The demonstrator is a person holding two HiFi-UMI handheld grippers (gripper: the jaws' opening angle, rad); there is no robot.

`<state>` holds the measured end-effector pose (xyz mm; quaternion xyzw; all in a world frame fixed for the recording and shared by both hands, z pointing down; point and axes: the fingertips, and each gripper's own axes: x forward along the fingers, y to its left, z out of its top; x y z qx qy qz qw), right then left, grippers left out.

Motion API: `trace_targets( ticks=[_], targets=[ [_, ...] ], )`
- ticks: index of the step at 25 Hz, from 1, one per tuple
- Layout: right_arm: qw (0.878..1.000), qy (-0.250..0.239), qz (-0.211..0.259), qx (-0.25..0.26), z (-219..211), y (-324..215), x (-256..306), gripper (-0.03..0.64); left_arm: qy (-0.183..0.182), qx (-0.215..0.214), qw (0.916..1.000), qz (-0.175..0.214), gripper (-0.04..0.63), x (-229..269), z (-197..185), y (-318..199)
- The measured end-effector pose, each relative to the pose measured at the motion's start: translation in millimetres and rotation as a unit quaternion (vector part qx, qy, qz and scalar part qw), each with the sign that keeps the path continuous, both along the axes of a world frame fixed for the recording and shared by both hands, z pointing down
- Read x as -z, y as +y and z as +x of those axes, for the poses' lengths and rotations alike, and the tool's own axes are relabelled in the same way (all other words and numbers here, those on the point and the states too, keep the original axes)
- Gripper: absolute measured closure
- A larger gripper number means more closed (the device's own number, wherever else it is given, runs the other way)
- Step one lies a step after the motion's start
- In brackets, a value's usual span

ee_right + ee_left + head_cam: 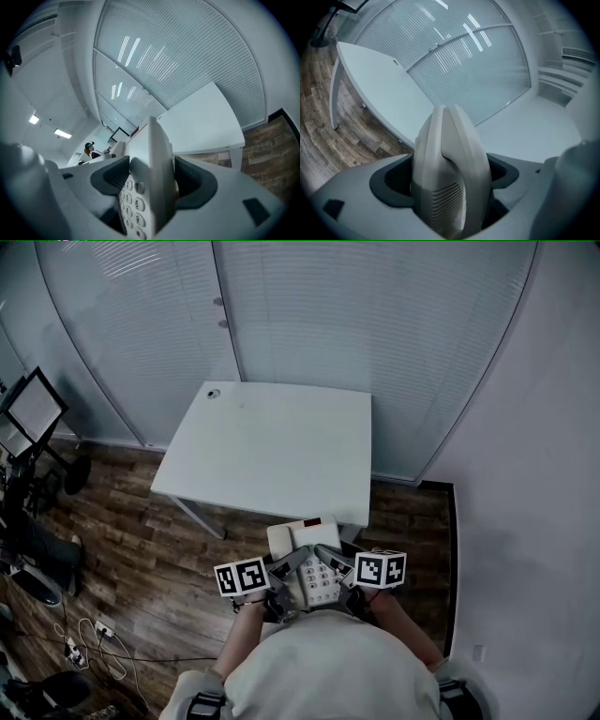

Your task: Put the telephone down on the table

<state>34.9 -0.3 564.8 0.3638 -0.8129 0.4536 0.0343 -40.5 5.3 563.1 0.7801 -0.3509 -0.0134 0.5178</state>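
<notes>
I hold a white desk telephone (312, 568) with a keypad in the air, close to my body and short of the near edge of the white table (272, 446). My left gripper (272, 585) is shut on its left side, where the handset (447, 173) rests between the dark pads. My right gripper (351, 579) is shut on its right edge, with the keypad (133, 204) showing beside the jaws. The telephone (152, 178) fills the middle of both gripper views. Beyond it the table (201, 122) top lies bare.
Wooden floor (141, 549) surrounds the table. Curved frosted glass walls (375, 324) stand behind it. At the left are a light panel on a stand (33, 409), equipment and cables with a power strip (75, 648). A white wall (534, 484) runs along the right.
</notes>
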Motion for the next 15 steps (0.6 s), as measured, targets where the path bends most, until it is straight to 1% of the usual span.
trace_targets(
  ticks=[15],
  targets=[
    [1.000,-0.002,-0.006,-0.021,-32.8,-97.5,-2.5,0.305,0.006,-0.016,0.9999,-0.002,0.163,-3.0,-33.5,-100.9]
  ],
)
